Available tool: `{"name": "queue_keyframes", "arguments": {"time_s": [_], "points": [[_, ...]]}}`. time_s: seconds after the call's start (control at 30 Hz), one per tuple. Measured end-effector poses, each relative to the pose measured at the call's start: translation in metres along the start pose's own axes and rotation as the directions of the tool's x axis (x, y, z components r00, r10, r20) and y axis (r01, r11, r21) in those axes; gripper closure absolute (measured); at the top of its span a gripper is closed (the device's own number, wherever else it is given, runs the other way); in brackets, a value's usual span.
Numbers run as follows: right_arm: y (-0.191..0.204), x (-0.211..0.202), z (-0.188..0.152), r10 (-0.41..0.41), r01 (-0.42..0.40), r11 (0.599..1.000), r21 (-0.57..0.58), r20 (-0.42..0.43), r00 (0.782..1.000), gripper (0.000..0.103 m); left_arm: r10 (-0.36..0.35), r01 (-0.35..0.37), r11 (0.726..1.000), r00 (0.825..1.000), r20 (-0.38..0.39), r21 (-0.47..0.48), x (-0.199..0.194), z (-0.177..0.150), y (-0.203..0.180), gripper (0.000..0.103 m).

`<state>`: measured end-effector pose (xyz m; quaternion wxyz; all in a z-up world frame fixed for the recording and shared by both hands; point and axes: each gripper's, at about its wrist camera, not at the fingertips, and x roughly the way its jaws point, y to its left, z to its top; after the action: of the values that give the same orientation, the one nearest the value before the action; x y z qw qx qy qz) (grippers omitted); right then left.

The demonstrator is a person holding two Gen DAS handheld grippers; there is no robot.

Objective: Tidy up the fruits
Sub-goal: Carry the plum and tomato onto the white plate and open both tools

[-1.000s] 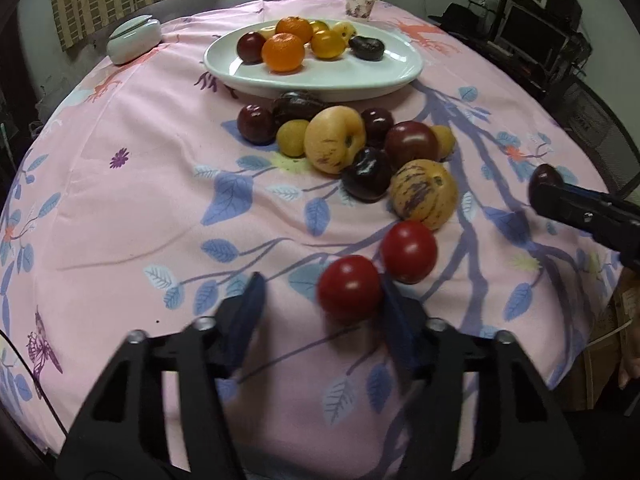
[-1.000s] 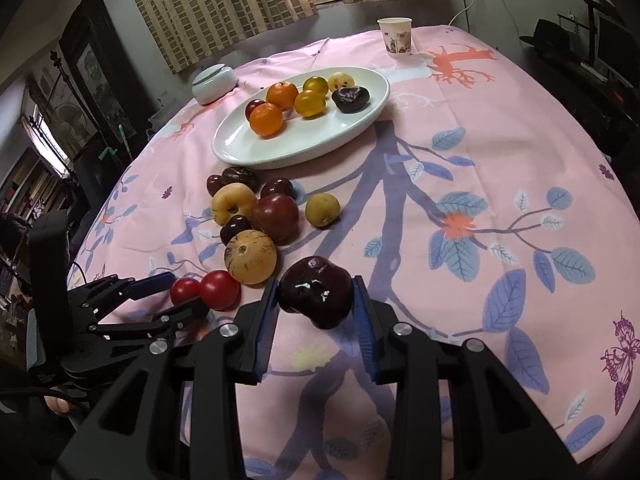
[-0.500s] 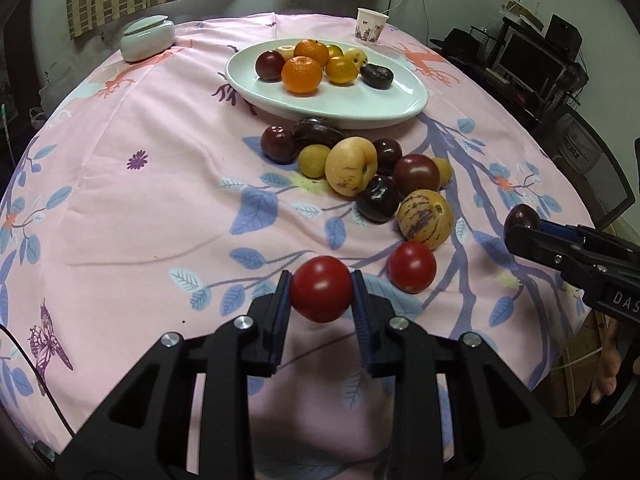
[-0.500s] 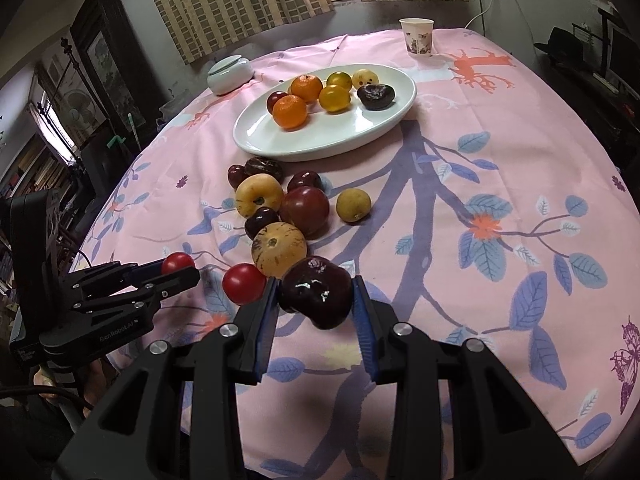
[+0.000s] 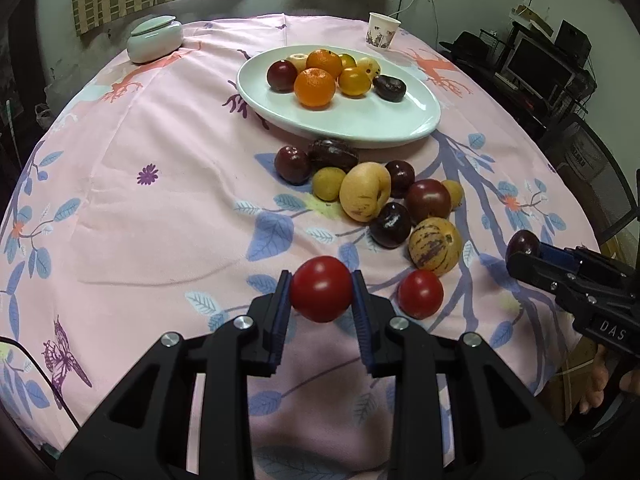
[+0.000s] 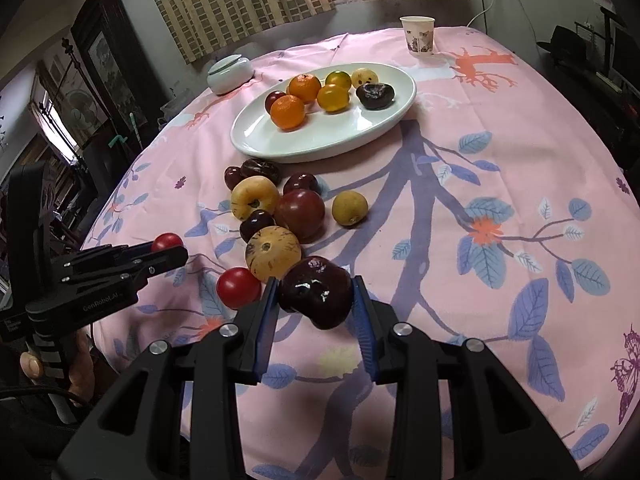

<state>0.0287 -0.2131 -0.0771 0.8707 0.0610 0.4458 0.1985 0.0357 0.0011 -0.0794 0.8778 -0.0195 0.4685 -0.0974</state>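
**Claws each hold one fruit above the pink cloth**

Left claw [image 5: 321,290] of ours is closed on a red tomato [image 5: 321,289]; both blue pads press on its sides, and it hangs a little above the table [image 5: 132,184], near the front edge. In the right wrist view this claw comes in from the left, with the tomato at its tip.

Just to the right of it, a second red tomato [image 5: 421,294] lies on the pink cloth. Behind it we see a loose group of fruits: a striped yellow melon [image 5: 435,249], a dark plum [image 5: 390,225], a pale yellow fruit with a dimple [image 5: 365,191] and a brown-red tomato [image 5: 429,203], all close together, some touching.

Farther back stands the white oval plate [image 5: 384,116]. It carries two oranges [image 5: 315,87], some small yellow fruits and dark ones. A lidded bowl [image 5: 155,39] is at the far left and a paper cup [image 5: 383,31] at the far right.

Our right claw [image 6: 315,300] is closed on a dark purple fruit [image 6: 316,291], shiny and lumpy, held between the pads above the cloth, just in front of the melon.
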Motion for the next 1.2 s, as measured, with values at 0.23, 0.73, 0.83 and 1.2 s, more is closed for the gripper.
{"name": "queue_keyframes", "arguments": {"time_s": [0.23, 0.73, 0.83, 1.2], "points": [[0.011, -0.002, 0.040, -0.017, 0.016, 0.994, -0.106, -0.005, 1.000, 0.067, 0.013, -0.013, 1.000, 0.999, 0.032, 0.003, -0.011, 0.064, 0.013, 0.073], [0.029, 0.110, 0.165, -0.060, 0.056, 0.978, -0.201, -0.015, 0.998, 0.067, 0.038, -0.044, 0.995, 0.997, -0.066, -0.091, 0.085, 0.188, 0.037, 0.073], [0.018, 0.128, 0.172, -0.037, 0.028, 0.987, -0.161, -0.055, 0.998, 0.067, 0.039, -0.047, 0.994, 0.996, -0.085, -0.094, 0.099, 0.189, 0.041, 0.073], [0.015, 0.145, 0.179, -0.045, 0.034, 0.986, -0.161, -0.066, 0.997, 0.066, 0.035, -0.046, 0.994, 0.994, -0.106, -0.099, 0.118, 0.196, 0.046, 0.072]]}}
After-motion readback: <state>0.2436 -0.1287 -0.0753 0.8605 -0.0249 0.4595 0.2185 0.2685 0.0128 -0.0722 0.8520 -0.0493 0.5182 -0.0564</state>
